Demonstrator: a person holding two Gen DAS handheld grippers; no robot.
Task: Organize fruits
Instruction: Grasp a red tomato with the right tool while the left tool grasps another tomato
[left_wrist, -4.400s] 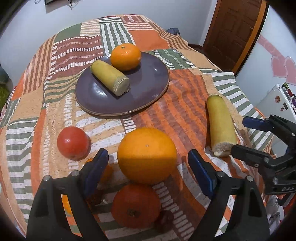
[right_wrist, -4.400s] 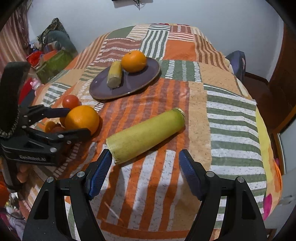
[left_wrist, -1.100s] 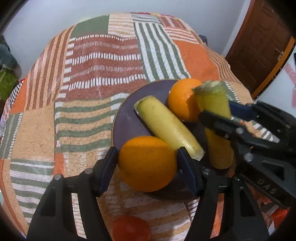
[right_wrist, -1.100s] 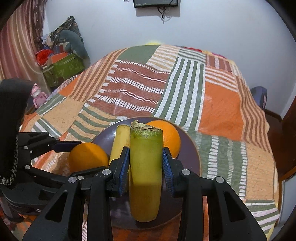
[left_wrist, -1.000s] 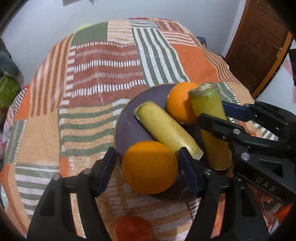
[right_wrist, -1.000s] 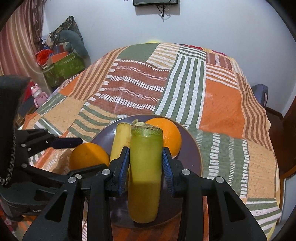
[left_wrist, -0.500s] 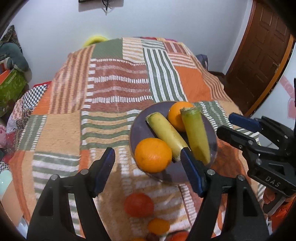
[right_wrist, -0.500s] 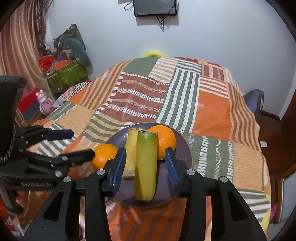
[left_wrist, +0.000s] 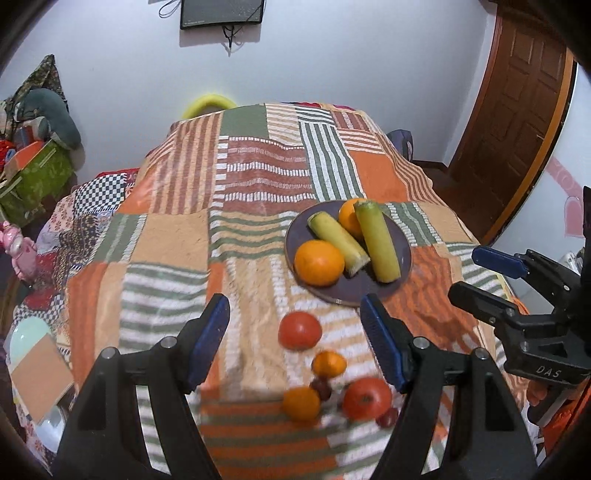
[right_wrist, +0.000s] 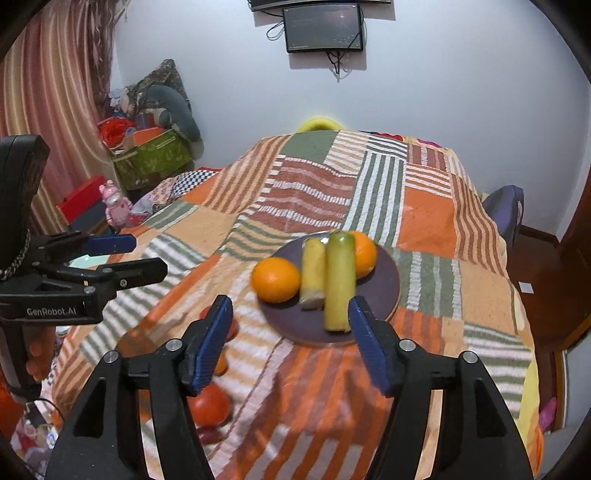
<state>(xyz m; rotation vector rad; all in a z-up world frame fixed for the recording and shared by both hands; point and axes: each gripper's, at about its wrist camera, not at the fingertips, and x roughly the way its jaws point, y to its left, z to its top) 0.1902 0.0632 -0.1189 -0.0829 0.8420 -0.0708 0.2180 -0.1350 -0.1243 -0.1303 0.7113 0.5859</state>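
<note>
Only leftward — loose tangerines (left_wrist: 328, 363), grapes (left_wrist: 321, 386).

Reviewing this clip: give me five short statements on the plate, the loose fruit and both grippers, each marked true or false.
1. The purple plate holds two oranges and two long yellow-green fruits. True.
2. The left gripper is shut on an orange. False: it is open and holds nothing.
3. A red tomato lies on the striped blanket beside the plate. True.
4. The right gripper grips the longer yellow-green fruit. False: it is open, and the fruit lies on the plate.
5. The front orange sits off the plate. False: it rests on the plate.
</note>
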